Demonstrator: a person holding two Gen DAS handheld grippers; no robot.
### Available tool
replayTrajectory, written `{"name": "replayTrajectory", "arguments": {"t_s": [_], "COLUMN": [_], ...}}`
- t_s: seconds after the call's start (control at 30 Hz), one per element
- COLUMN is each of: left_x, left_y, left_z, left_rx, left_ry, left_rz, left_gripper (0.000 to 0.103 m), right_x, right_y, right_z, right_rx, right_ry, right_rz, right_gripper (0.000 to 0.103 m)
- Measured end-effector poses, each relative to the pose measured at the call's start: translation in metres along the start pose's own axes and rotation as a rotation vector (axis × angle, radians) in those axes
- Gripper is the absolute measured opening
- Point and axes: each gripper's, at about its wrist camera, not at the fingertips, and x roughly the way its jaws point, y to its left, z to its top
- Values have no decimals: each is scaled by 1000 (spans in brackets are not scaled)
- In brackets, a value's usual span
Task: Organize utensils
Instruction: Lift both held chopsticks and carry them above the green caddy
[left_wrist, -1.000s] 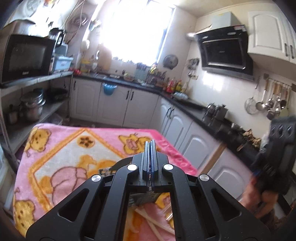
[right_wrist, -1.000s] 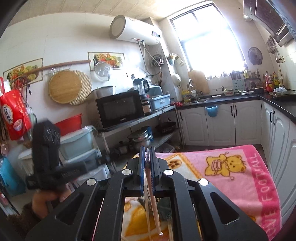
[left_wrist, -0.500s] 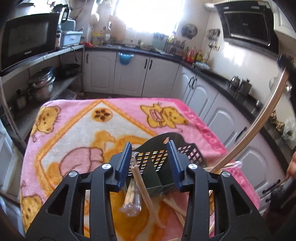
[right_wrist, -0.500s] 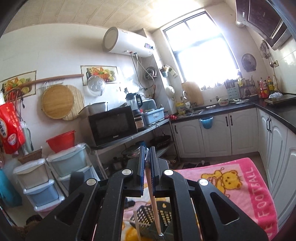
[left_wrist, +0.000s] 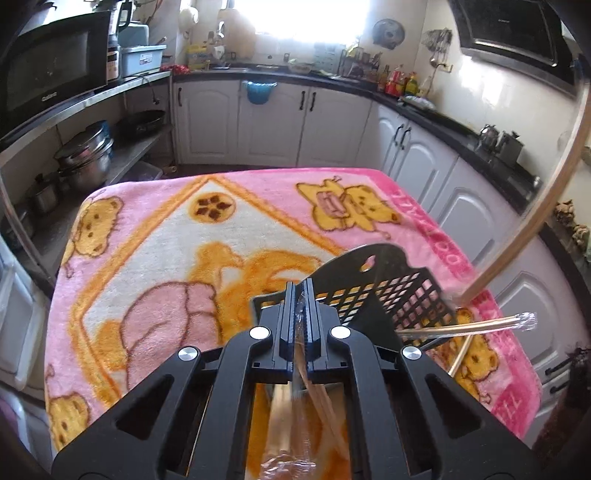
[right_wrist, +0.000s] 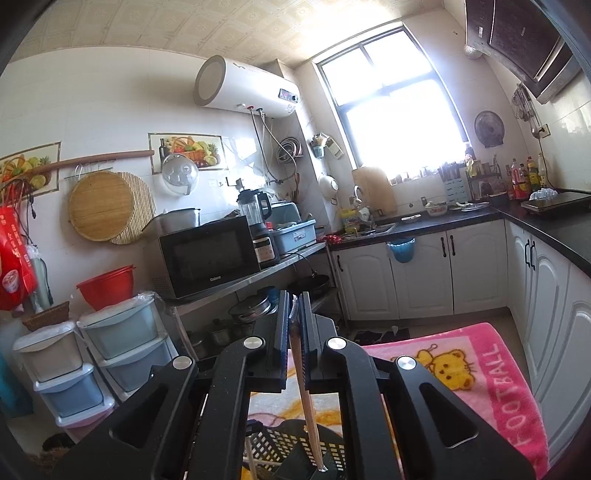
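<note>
Both tools are clenched, the left tool (left_wrist: 300, 314), whose jaws have just been closing, on wrapped chopsticks (left_wrist: 295, 406) low above the pink blanket (left_wrist: 155, 240), the right tool (right_wrist: 291, 332) on one chopstick (right_wrist: 306, 398) hanging over the black basket (right_wrist: 280, 446), probably for dropping inside.

Left gripper (left_wrist: 300, 295) just closing, fingers (left_wrist: 286, 317) pinching wrapped chopsticks (left_wrist: 301, 373) beside black basket (left_wrist: 384, 291) on pink blanket (left_wrist: 155, 240).

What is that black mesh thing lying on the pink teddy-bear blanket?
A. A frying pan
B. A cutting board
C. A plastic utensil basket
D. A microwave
C: a black plastic utensil basket with lattice walls sits on the pink blanket, wrapped chopsticks beside it.
</note>
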Motion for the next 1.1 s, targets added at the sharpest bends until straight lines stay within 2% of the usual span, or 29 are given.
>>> {"name": "replayTrajectory", "arguments": {"t_s": [0.17, 0.3, 0.43, 0.57, 0.9, 1.1], "left_x": [-29, -69, -100, -110, -77, -57], "left_y": [-10, -25, -38, -45, -46, -41], "left_z": [22, 53, 79, 93, 80, 66], "left_rx": [-20, -8, -3, -1, 6, -19], "left_ry": [-93, -212, -322, -382, -353, -319], "left_rz": [-89, -141, -171, -173, -139, -154], "left_gripper": [1, 1, 1, 1, 1, 1], "right_x": [7, 13, 19, 22, 36, 43], "right_y": [-4, -5, -7, -9, -20, -26], "right_z": [2, 5, 8, 7, -15, -33], "right_rx": [4, 1, -5, -2, 28, 40], "right_ry": [-8, -11, -13, -6, 61, 93], "right_rz": [0, -5, -9, -5, -4, -23], "right_gripper": [6, 6, 6, 6, 6, 6]}}
